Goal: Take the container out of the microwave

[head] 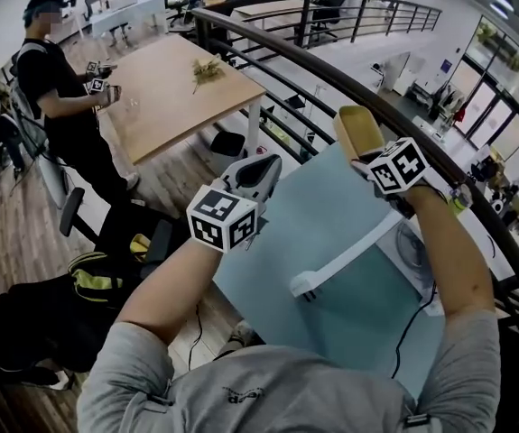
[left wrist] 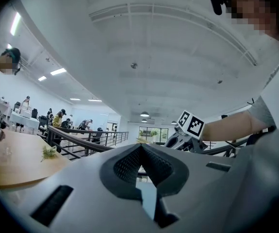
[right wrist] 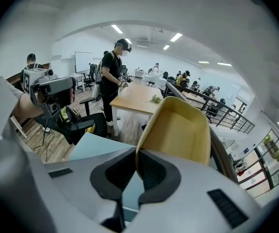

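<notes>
My right gripper [head: 374,159] is shut on the rim of a yellow container [head: 358,132], which it holds tilted in the air over the far edge of a light blue table [head: 318,206]. In the right gripper view the container [right wrist: 180,132] rises from between the pads, empty inside. The white microwave [head: 417,260] sits below my right forearm, and its open door [head: 345,262] juts out over the table. My left gripper [head: 257,171] hovers at the table's left edge with its pads together and nothing in them; the left gripper view shows its tips [left wrist: 140,148] meeting.
A black railing [head: 331,70] runs behind the blue table. Beyond it to the left stands a wooden table [head: 169,88], with a person [head: 60,88] holding grippers beside it. A black chair and a bag [head: 88,282] sit on the floor at the left. A black cable [head: 417,318] hangs near the microwave.
</notes>
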